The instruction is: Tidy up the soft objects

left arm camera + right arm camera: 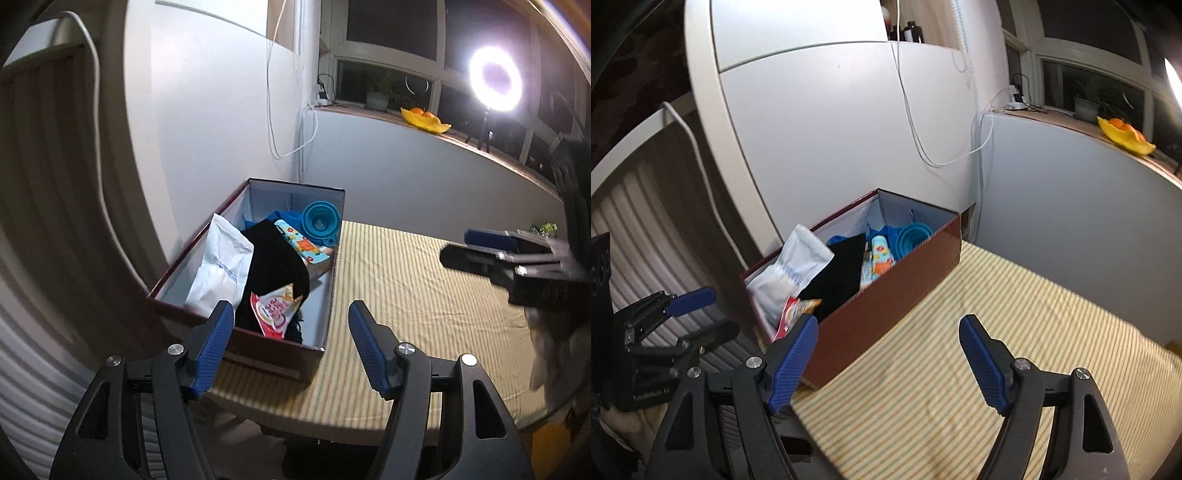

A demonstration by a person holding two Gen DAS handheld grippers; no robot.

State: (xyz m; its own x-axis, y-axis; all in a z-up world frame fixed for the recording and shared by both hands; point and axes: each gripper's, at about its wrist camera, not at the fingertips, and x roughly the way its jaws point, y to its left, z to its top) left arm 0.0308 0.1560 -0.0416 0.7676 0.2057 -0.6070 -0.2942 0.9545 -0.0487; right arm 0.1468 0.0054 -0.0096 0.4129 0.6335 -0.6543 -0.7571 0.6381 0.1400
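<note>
Left wrist view, left to right: radiator (44,221) running along the far-left edge, then white wall. Brown box (255,354) sitting at the counter's left edge, its long left wall lying close to the wall, its near end wall close to the near counter edge. Inside the box: white pouch (219,269) leaning on the left wall, black cloth (273,266) draping over the middle, red-and-white snack packet (275,306) sticking up at the near end, patterned packet (303,247) and blue collapsible funnel (319,219) lying toward the far end. Left gripper (291,347) hovering just in front of the box's near end, jaws spread wide, holding nothing. Right of the box, striped counter (424,306) lying open all the way across. Right gripper (480,254) reaching in from the right edge above the counter, well apart from the box. Yellow fruit bowl (424,120) and ring light (495,79) sitting on the windowsill behind.

Right wrist view: left gripper (698,314) showing at the left edge, over the radiator (646,229) side. Box (886,295) sitting left of centre, long brown wall facing the open cloth. Right gripper (888,350) hanging released and empty, left finger (792,365) overlapping the box's near corner, right finger over bare counter (1034,295).
</note>
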